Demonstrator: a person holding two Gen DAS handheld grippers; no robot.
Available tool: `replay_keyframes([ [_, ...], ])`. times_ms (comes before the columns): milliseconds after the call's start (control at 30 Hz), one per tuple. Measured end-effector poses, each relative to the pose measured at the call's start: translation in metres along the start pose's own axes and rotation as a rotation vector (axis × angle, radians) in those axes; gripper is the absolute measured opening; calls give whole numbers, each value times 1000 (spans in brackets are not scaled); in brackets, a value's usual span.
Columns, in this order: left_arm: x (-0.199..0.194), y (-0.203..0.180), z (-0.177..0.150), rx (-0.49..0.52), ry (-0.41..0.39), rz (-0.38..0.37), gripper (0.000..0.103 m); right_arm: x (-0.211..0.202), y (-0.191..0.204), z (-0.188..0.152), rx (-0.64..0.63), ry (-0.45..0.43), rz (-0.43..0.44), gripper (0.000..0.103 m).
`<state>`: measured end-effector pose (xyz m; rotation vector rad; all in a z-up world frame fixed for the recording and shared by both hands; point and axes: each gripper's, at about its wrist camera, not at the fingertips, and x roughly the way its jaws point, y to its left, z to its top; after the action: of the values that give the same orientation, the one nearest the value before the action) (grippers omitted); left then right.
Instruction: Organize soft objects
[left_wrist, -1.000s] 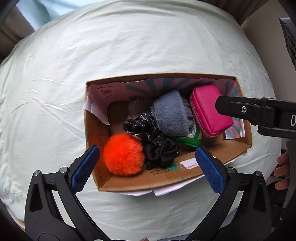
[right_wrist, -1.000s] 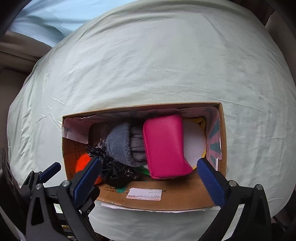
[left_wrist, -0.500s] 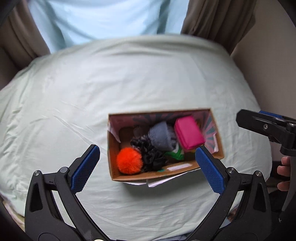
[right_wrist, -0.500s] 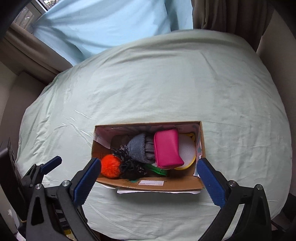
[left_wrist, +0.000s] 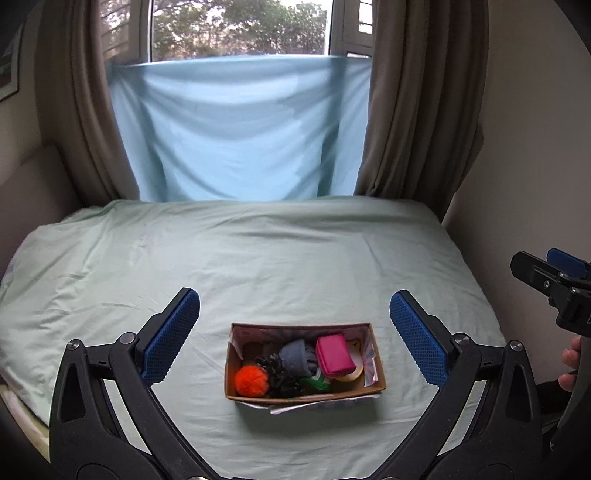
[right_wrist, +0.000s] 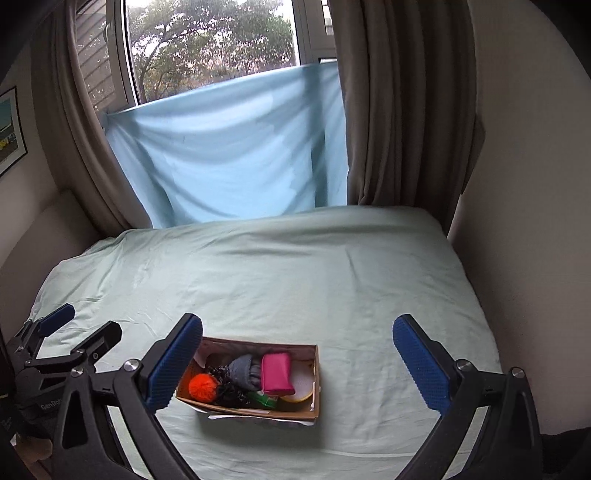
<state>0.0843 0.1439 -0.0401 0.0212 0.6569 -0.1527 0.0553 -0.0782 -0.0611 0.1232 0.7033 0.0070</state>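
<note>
A cardboard box (left_wrist: 306, 387) sits on the pale green bed (left_wrist: 258, 258), near the foot edge, its long axis running left to right across the view. Packed inside are an orange pompom (left_wrist: 252, 380) at the left end, a tangle of black fabric (left_wrist: 279, 373), a rolled grey fleece piece (left_wrist: 297, 356), a pink pouch (left_wrist: 334, 354), and something green and something yellow half buried underneath. Both grippers hang above and behind the box, apart from it. The left gripper (left_wrist: 295, 338) has its jaws spread wide with nothing between them, and the box lies straight ahead and below, centred in the gap. The right gripper (right_wrist: 297, 360) is likewise spread wide and carrying nothing; from its view the box lies ahead but offset to the left, closer to its left pad. I would judge the left hand better lined up for the pompom end, and the right for the pouch. Either one must drop down and forward, and turn across the box's short width. A blue sheet (left_wrist: 236, 129) hangs over the window behind.
</note>
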Motion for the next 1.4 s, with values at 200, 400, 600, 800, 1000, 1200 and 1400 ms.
replay_keyframes([
  [200,-46,-25,3,48,-108,41,103,-38,-17,-5,1,-96,-23,103],
  [400,-70,-40,-3,57,-164,39,103,-59,-23,-15,-24,-166,-47,103],
  [600,-76,-48,-5,61,-188,35,103,-71,-29,-19,-23,-198,-58,103],
  [800,-81,-54,-8,72,-194,24,103,-80,-30,-20,-27,-220,-68,103],
  [1000,-85,-54,-11,67,-200,24,103,-85,-30,-22,-35,-232,-70,103],
  [1200,-89,-54,-13,62,-209,24,103,-88,-29,-22,-38,-239,-70,103],
  [1400,-92,-55,-12,61,-221,29,103,-92,-28,-22,-41,-249,-67,103],
])
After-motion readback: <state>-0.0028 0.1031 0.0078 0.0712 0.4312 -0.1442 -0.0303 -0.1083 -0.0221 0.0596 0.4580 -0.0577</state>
